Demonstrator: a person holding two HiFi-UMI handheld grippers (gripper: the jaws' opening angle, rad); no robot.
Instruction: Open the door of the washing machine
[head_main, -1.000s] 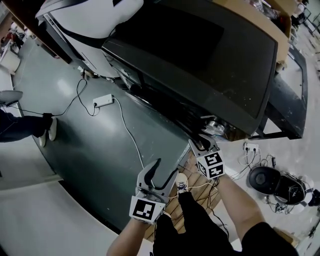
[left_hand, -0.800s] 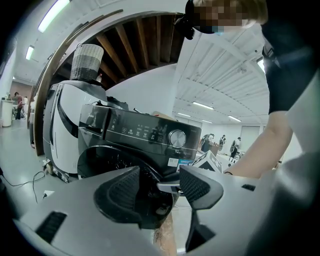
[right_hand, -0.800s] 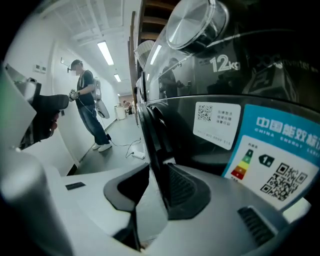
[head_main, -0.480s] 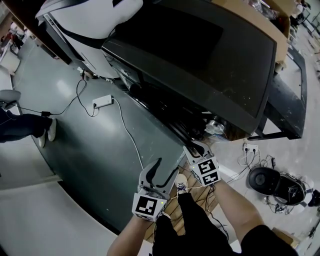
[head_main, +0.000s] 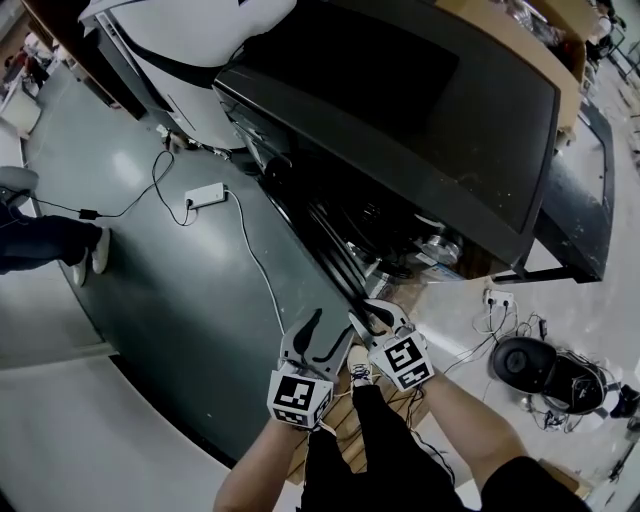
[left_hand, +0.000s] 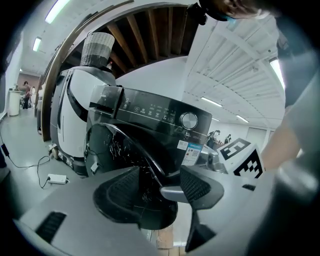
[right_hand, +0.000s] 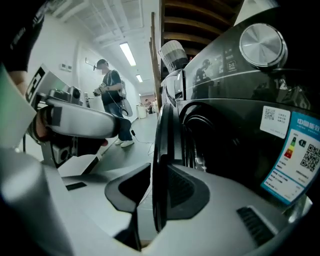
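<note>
Progress: door (head_main: 322, 245) partly ajar, gap to the drum showing, most of the swing left, I judge | left gripper (head_main: 325, 338) spread, empty, just beside the door | right gripper (head_main: 372, 318) jaws just closed, pinching the door's thin dark rim | washing machine (head_main: 430, 110): glossy black casing, curved dark glass, round brushed-metal knob (right_hand: 262, 44)

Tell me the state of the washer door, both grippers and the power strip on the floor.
washing machine door: partly open.
right gripper: shut on the door's edge; its jaws have just been closing.
left gripper: open, nothing between its jaws.
power strip: lying on the floor, cord attached.
</note>
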